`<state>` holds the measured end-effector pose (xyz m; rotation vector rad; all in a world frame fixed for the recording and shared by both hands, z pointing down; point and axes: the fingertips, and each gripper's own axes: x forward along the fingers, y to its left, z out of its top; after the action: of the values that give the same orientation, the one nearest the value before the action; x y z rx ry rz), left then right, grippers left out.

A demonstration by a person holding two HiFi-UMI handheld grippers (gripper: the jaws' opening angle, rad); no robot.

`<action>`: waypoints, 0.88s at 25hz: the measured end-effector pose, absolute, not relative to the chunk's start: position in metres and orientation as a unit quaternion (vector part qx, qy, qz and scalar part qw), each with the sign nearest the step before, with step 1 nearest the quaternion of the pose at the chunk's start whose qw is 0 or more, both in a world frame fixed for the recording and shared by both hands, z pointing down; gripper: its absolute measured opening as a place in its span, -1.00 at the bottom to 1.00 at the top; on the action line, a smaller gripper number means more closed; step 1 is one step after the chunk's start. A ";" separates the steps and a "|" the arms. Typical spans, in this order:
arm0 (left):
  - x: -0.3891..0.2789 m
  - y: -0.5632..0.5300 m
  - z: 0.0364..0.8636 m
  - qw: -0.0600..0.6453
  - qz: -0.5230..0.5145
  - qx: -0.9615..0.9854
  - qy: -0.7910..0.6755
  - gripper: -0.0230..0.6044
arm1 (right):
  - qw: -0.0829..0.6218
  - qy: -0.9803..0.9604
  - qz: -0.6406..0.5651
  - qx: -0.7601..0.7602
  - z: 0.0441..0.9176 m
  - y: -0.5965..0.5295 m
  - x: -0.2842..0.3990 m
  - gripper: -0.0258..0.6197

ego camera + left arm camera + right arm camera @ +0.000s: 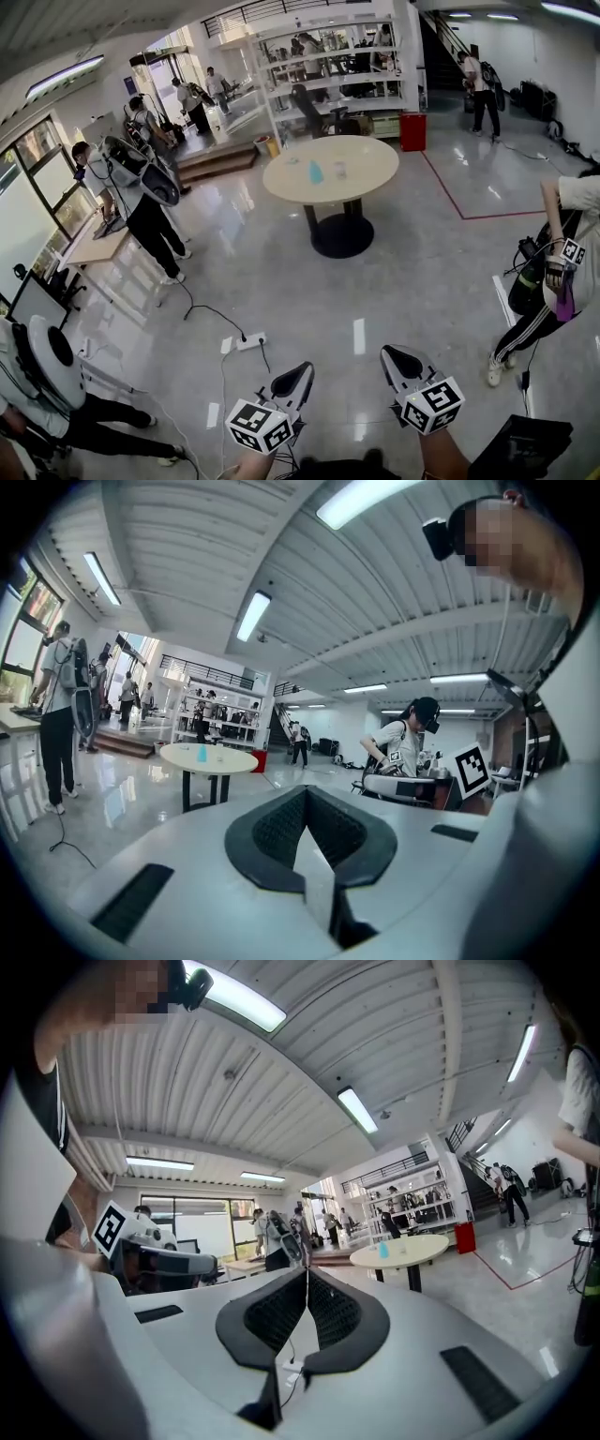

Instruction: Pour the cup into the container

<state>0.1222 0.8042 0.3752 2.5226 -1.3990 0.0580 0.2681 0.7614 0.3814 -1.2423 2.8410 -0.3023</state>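
Observation:
A round cream table stands far ahead across the glossy floor. On it are a small blue cup and a clear container beside it. My left gripper and right gripper are low in the head view, side by side, far short of the table. Both point level toward it with jaws shut and nothing between them. In the left gripper view the table and blue cup sit left of the shut gripper. In the right gripper view the table and blue cup sit right of the shut gripper.
A white power strip with black cables lies on the floor ahead left. Several people stand around: one left of the table, one at the right edge with a gripper. Shelves and a red bin stand behind the table.

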 end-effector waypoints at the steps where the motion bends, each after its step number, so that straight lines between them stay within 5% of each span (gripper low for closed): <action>1: 0.116 0.810 0.378 0.129 0.016 0.868 -0.479 -0.93 | 0.011 0.911 -0.094 -0.402 0.382 0.766 0.265 -0.90; 9: 0.035 0.824 0.374 0.110 -0.021 0.862 -0.495 -0.93 | 0.016 0.899 -0.087 -0.428 0.371 0.786 0.221 -0.90; 22: 0.005 0.823 0.359 0.090 -0.044 0.874 -0.476 -0.93 | -0.008 0.895 -0.064 -0.442 0.350 0.785 0.197 -0.91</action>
<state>0.0048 0.8234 0.3594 2.5980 -1.4149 -0.1319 0.1972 0.7851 0.3500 -1.3957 2.8245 -0.2019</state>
